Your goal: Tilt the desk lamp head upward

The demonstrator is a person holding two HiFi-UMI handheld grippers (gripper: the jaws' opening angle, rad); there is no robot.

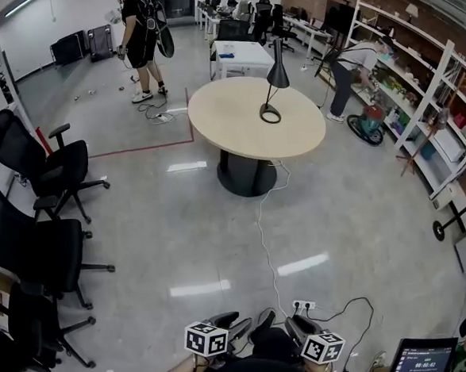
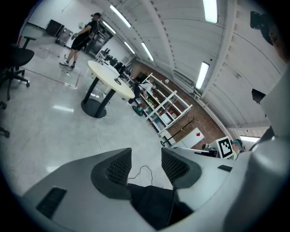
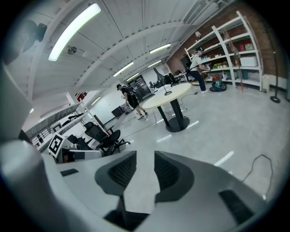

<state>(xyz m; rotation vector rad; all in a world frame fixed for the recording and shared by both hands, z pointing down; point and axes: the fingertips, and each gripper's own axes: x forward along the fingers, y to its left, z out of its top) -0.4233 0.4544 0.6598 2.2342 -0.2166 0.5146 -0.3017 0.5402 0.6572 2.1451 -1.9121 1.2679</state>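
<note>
The black desk lamp (image 1: pixel 274 87) stands on a round beige table (image 1: pixel 237 129) far across the room, its ring base (image 1: pixel 270 115) near the table's right side and its cone head (image 1: pixel 278 76) pointing down. Both grippers are held low at the bottom of the head view, far from the table. My left gripper (image 1: pixel 231 326) (image 2: pixel 146 164) is open with only floor and dark cloth behind its jaws. My right gripper (image 1: pixel 294 326) (image 3: pixel 145 168) is open by a narrower gap, with nothing in it. The lamp (image 3: pixel 163 86) and table (image 3: pixel 171 93) appear small in the right gripper view; the table (image 2: pixel 111 81) shows in the left.
Black office chairs (image 1: pixel 45 166) line the left. A power strip (image 1: pixel 303 304) and white cable (image 1: pixel 262 235) lie on the floor between me and the table. White shelves (image 1: pixel 418 105) run along the right, where a person (image 1: pixel 351 70) bends. Another person (image 1: pixel 141 36) stands at the back.
</note>
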